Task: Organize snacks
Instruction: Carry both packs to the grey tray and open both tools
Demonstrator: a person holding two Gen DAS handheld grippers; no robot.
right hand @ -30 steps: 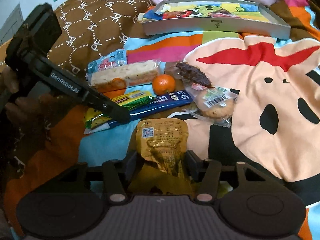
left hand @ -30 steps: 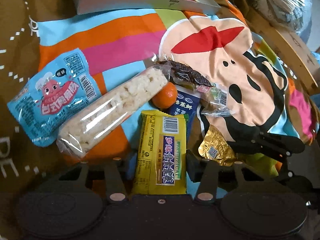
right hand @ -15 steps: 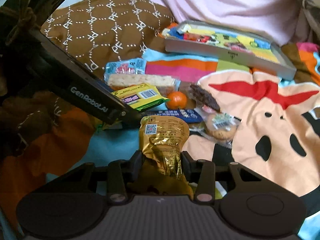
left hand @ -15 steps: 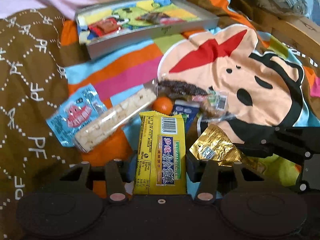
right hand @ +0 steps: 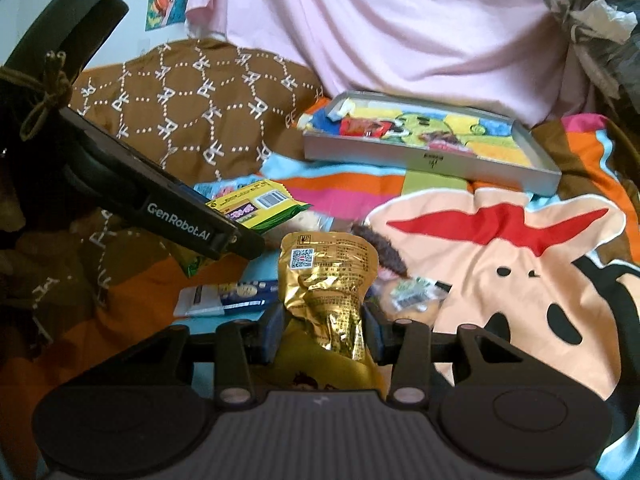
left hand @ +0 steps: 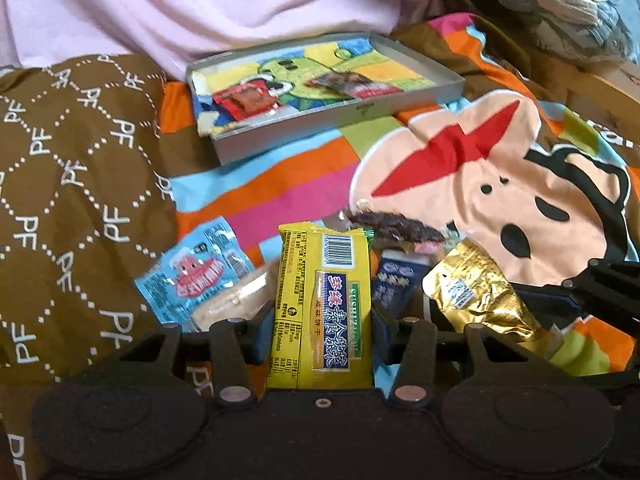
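Observation:
My left gripper (left hand: 323, 330) is shut on a yellow biscuit packet (left hand: 322, 300) and holds it above the bedspread; the packet also shows in the right wrist view (right hand: 256, 208). My right gripper (right hand: 323, 330) is shut on a gold foil snack pouch (right hand: 328, 280), which also shows in the left wrist view (left hand: 476, 292). A grey tray (left hand: 352, 110) with a cartoon lining lies further back and holds a red packet (left hand: 246, 100) and another wrapped snack (left hand: 352, 82). The tray also shows in the right wrist view (right hand: 432, 160).
On the bedspread lie a light blue packet (left hand: 196, 276), a clear-wrapped rice bar (left hand: 232, 304), a dark blue packet (left hand: 392, 280), a dark wrapped snack (left hand: 392, 228) and a wrapped cookie (right hand: 412, 296). A brown pillow (right hand: 200, 108) lies left. Pink fabric (right hand: 380, 32) hangs behind.
Both grippers have risen from the bedspread with their packets held, and both views have tilted up towards the tray. The orange is now hidden behind the yellow packet.

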